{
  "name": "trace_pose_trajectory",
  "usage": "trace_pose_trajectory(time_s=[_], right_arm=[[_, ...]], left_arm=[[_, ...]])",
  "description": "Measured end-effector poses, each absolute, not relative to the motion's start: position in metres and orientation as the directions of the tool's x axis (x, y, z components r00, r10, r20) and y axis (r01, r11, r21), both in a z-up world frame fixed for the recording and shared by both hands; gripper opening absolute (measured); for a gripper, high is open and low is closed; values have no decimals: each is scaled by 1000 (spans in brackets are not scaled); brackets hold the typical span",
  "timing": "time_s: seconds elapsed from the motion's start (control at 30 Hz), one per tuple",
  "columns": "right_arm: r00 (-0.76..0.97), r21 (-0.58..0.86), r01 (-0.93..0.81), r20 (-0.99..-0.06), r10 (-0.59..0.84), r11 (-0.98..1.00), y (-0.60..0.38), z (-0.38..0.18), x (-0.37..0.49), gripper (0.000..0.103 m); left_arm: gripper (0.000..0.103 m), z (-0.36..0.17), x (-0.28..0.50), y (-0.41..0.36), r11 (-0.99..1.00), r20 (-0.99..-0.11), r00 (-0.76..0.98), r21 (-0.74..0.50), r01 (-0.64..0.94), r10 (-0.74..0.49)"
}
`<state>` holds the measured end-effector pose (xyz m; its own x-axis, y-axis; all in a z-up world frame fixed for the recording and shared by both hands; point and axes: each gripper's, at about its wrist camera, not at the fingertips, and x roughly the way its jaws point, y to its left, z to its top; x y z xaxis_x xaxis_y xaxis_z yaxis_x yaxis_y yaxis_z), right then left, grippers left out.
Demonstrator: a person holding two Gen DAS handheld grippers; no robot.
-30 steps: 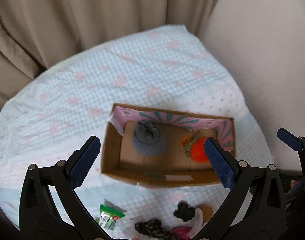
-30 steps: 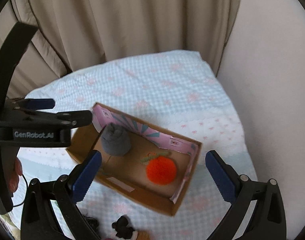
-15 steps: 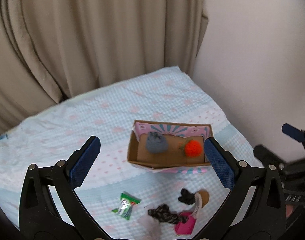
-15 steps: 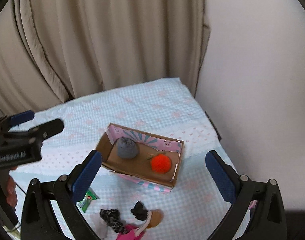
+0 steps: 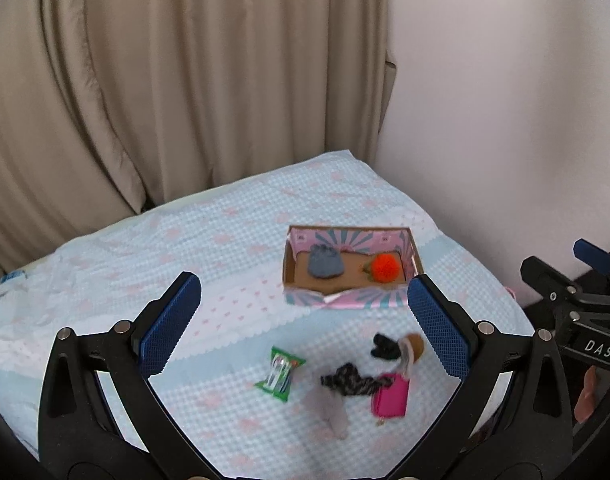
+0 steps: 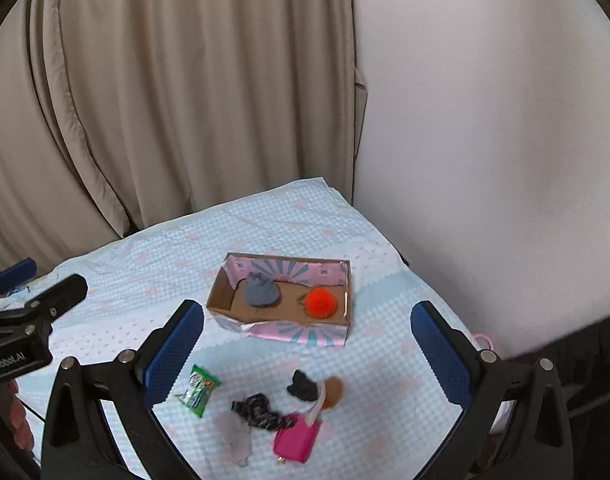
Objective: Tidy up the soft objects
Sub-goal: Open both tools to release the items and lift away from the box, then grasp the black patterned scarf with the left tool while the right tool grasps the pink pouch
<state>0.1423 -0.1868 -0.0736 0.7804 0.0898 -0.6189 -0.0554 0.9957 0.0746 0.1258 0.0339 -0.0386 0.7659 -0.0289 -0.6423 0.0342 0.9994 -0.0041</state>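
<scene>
Both my grippers, left (image 5: 303, 322) and right (image 6: 307, 350), hang spread and empty.
In the pink-lined cardboard box (image 6: 347, 300) lie a grey knitted pouch (image 6: 261, 290) and a fluffy orange pompom (image 6: 322, 301); the left tool reads "GenRobot.AI".

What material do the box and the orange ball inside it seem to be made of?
The box looks like cardboard: plain brown matte floor, printed pink and teal paper on the walls. The orange ball looks like fluffy yarn or plush, its outline fuzzy; the blur leaves this open.
</scene>
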Motion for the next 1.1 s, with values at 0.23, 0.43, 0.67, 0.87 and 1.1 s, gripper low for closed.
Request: trace_pose_trajectory(time_s=[0.23,0.43,0.67,0.87,1.1], right_arm=[[811,69,-25,-582,61,997,-165,-80,79,103],[819,67,-17,-571,52,998,-158,-97,51,103],[825,79,-4,-563,48,997,-156,-122,30,103],[797,60,1,-603,36,998,-159,-162,33,103],[751,35,-6,-660,28,999,-163,-222,49,103]], left_arm=[[103,-50,76,61,999,-644,763,-13,52,-48],[103,-64,52,78,997,-639,766,-50,51,-71],[103,-99,49,71,993,-649,752,-64,95,-114],[103,-150,66,52,979,-677,717,-33,199,-169],[103,-225,105,28,940,-724,650,10,342,-229]])
